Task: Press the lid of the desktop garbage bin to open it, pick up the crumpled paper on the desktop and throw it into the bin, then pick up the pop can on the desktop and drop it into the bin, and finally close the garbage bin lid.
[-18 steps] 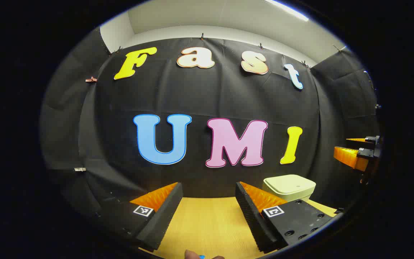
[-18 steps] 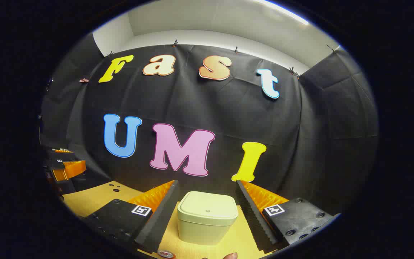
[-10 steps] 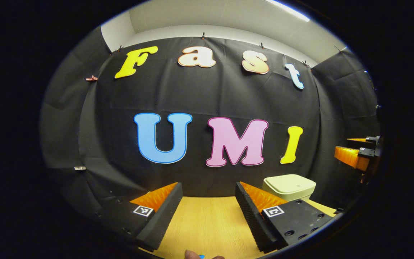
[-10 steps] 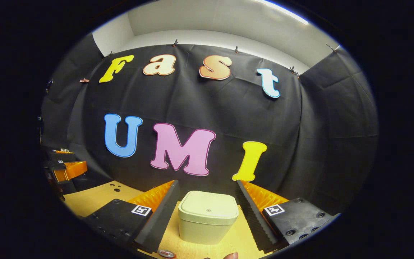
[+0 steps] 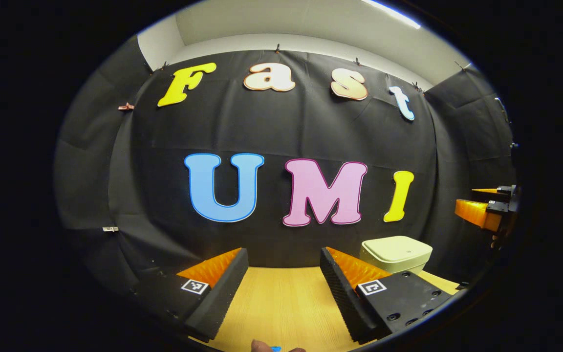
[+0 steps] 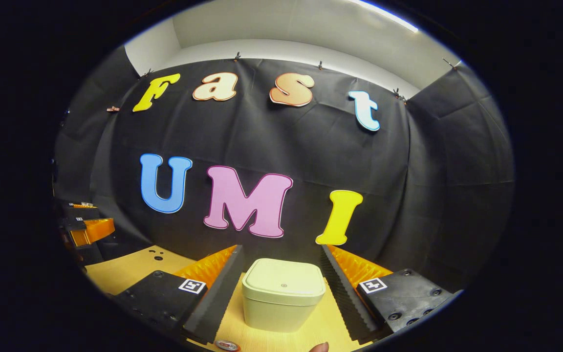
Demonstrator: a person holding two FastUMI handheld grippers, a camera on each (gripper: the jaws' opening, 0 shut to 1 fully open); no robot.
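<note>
Bin first: in the right gripper view it sits straight ahead of the right claw, framed between the two spread fingers and centred on their line, with its lid shut and flat. The fingers stand wide apart and hold nothing; a gap shows on each side of the bin, so neither touches it. From the left claw, in the left gripper view, the bin lies off to the right and farther back on the worktop, partly behind that claw's right finger. That claw is also wide and empty, pointed at bare worktop. The right claw shows there at the far right, well above the bin.

So the right hand looks the nearer and better lined up for the press; it would need to come forward and down onto the lid's top.

The bin is a pale cream, squarish tub with rounded corners, tapering slightly toward its base, and a small round mark sits near the lid's middle. Just in front of the bin, at the bottom edge of the right gripper view, a small round metal top peeks in, possibly the pop can; I cannot tell for sure.
</note>
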